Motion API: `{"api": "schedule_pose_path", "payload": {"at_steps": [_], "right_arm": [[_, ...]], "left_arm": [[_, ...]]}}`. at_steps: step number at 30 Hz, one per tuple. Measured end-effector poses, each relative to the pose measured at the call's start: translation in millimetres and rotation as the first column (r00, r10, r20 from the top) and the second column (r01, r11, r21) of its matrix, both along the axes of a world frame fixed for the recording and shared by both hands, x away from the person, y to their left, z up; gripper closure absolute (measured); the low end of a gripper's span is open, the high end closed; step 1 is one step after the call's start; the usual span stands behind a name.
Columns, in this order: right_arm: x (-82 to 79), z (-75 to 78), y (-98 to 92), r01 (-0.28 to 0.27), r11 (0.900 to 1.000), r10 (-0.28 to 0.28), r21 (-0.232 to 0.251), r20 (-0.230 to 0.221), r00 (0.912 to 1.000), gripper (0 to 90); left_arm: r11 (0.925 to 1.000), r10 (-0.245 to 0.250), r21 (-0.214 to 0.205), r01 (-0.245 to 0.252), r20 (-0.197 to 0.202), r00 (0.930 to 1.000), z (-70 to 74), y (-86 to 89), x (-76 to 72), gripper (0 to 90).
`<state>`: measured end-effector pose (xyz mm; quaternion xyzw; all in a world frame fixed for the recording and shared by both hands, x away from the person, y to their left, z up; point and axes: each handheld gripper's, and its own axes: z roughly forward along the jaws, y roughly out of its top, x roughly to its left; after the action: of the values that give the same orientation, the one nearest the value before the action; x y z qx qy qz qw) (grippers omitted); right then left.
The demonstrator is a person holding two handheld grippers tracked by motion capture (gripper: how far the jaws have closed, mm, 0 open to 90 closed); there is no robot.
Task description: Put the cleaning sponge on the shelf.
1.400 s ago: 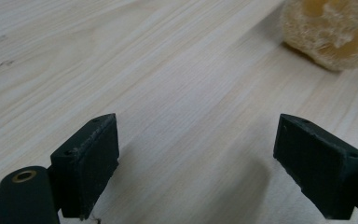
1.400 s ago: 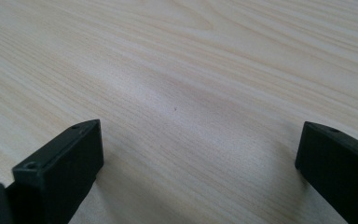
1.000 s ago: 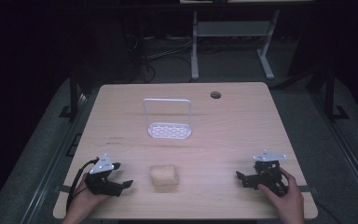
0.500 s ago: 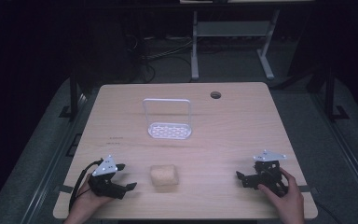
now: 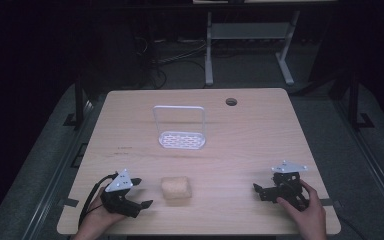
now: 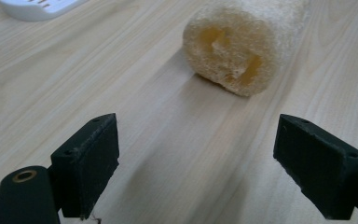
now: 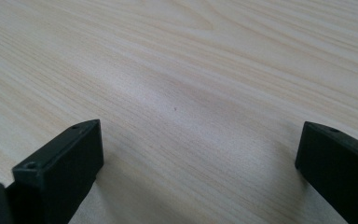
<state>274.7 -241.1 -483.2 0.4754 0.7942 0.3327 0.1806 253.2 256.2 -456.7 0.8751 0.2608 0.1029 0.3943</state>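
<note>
A pale yellow loofah sponge (image 5: 176, 188) lies on the wooden table (image 5: 240, 140) near its front edge. In the left gripper view the loofah (image 6: 244, 42) shows its holed end, a short way ahead of the jaws. My left gripper (image 5: 141, 195) is open just left of the loofah, not touching it; its jaws stand wide apart (image 6: 209, 172). My right gripper (image 5: 258, 190) rests open at the front right of the table, with bare wood between its fingers (image 7: 198, 168).
A white perforated dish with a tall wire handle (image 5: 180, 135) stands at the table's middle, behind the loofah; its edge (image 6: 37, 7) shows at the top left of the left gripper view. A round cable hole (image 5: 231, 101) sits at the back right.
My left gripper has turned and shifted slightly forward-right toward the loofah. The right gripper and the loofah have stayed in place.
</note>
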Motion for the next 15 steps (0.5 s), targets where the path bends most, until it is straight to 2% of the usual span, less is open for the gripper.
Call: {"api": "schedule_pose_path", "payload": {"at_steps": [4, 7, 9, 11, 15], "right_arm": [[0.0, 0.0, 0.0, 0.000, 1.0000, 0.000, 0.000, 0.000, 1.0000, 0.7], [0.0, 0.0, 0.0, 0.001, 1.0000, -0.001, 0.000, 0.000, 1.0000, 0.7], [0.0, 0.0, 0.1, 0.001, 1.0000, -0.001, 0.000, 0.000, 1.0000, 0.7], [0.1, -0.1, -0.1, 0.000, 1.0000, 0.000, -0.002, 0.000, 1.0000, 0.7], [0.1, 0.0, -0.1, 0.000, 1.0000, 0.000, -0.002, 0.000, 1.0000, 0.7]], "left_arm": [[0.9988, -0.046, -0.015, 0.046, 0.006, 0.9989, 3.3, -2.6, 0.5, 13.6], [0.9952, -0.088, -0.041, 0.089, 0.011, 0.9960, 7.8, -4.6, 1.6, 13.6], [0.9938, -0.104, -0.041, 0.104, 0.010, 0.9946, 9.0, -5.3, 2.5, 13.6], [0.9893, -0.140, -0.039, 0.141, 0.016, 0.9900, 12.5, -8.8, 5.1, 13.6], [0.9853, -0.163, -0.048, 0.164, 0.022, 0.9864, 17.1, -13.8, 10.0, 13.6]]}}
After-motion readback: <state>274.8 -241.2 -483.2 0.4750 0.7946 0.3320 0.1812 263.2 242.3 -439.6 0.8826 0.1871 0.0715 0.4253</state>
